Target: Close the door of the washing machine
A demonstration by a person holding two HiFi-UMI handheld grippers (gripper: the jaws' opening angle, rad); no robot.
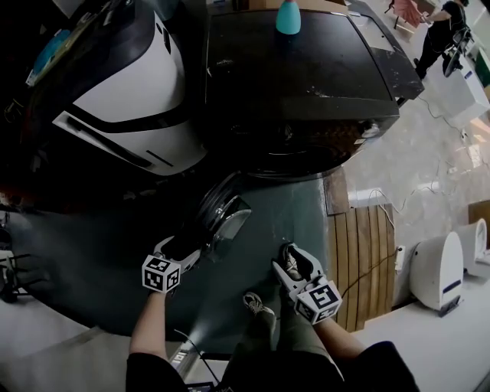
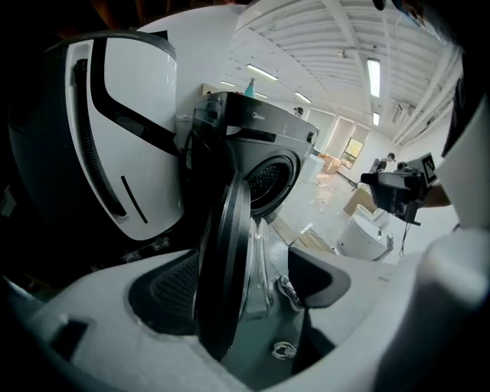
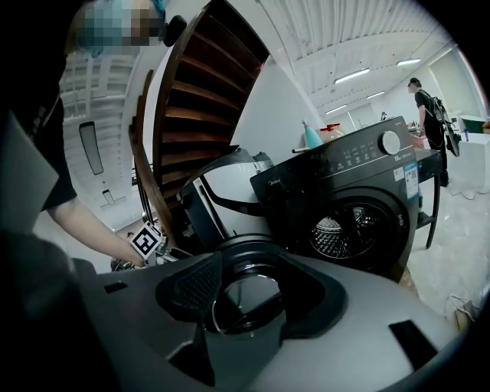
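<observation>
My left gripper (image 1: 191, 245) is spread wide, with the rim of the door (image 2: 222, 268) standing edge-on between its pads (image 2: 164, 289). The rim sits close to the left pad and well clear of the other, and I can't see either pad pressing on it. My right gripper (image 3: 241, 289) is also wide apart and holds nothing. It hangs just beside the door, and the glass shows beyond its tips.

The door is a thick, dark round ring with a bright inner trim and a bulging clear glass bowl that picks up reflections. It stands swung out over the grey-green floor (image 1: 306, 207), away from the front of the black washing machine (image 1: 298, 92). The drum (image 3: 344, 228) gapes behind it, its perforated metal showing. A white appliance (image 1: 122, 99) stands beside the machine, and a teal bottle (image 1: 288, 17) sits on its top.
</observation>
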